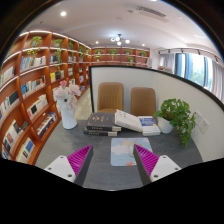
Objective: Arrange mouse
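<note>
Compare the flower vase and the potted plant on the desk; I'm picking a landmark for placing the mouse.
The flower vase is tall and slim with pale blooms; the potted plant is low, bushy and green. The vase stands left of the book stack, the plant right of it. Both stand upright on the desk, beyond the open gripper, which holds nothing.

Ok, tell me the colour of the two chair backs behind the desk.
Tan-brown chair backs, gripper view.

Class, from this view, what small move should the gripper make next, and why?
Probably tip down toward the pale flat sheet on the desk: the gripper is open and empty, above it, and no mouse is clearly visible.
</note>
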